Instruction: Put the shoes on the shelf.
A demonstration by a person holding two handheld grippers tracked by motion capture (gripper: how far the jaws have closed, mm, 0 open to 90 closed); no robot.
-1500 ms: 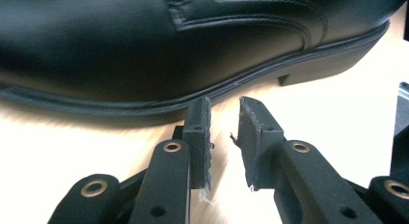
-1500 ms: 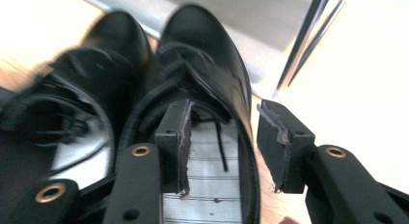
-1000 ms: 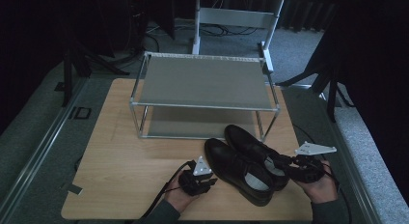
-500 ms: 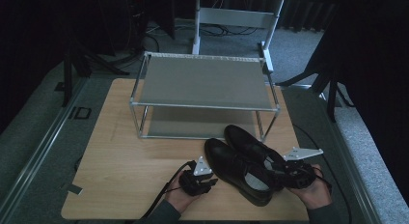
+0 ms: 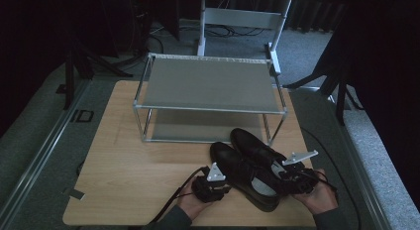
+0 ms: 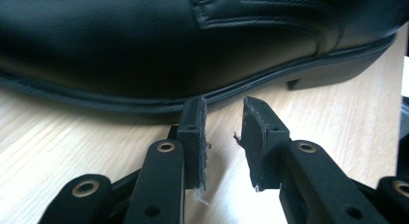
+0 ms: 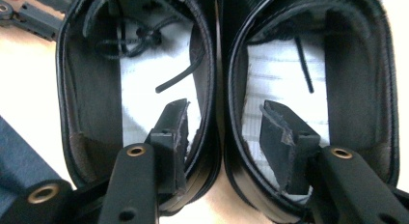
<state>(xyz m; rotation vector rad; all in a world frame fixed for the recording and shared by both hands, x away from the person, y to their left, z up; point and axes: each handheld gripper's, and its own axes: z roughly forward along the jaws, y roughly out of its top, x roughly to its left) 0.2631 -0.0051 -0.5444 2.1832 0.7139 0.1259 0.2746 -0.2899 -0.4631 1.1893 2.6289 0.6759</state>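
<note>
Two black leather shoes lie side by side on the wooden table (image 5: 133, 185), toes toward the rack. In the high view the near shoe (image 5: 236, 169) is on the left and the far shoe (image 5: 251, 142) on the right. My left gripper (image 5: 212, 186) rests beside the near shoe. In its own view the left gripper (image 6: 222, 108) is slightly open with nothing between the jaws, its tips just short of the shoe's sole (image 6: 144, 101). My right gripper (image 5: 296, 179) is at the heels. It (image 7: 224, 110) stands open, one jaw inside each shoe, straddling their two touching inner walls (image 7: 218, 79).
A two-shelf metal shoe rack (image 5: 208, 84) stands behind the shoes at the back of the table. A white frame (image 5: 242, 17) sits on the floor beyond it. A small piece of tape (image 5: 75, 194) lies at the table's left edge. Bare wood stretches to the left.
My right gripper has moved in toward the shoes' heels and dropped its jaws into the two openings. The left gripper and the shoes have stayed put.
</note>
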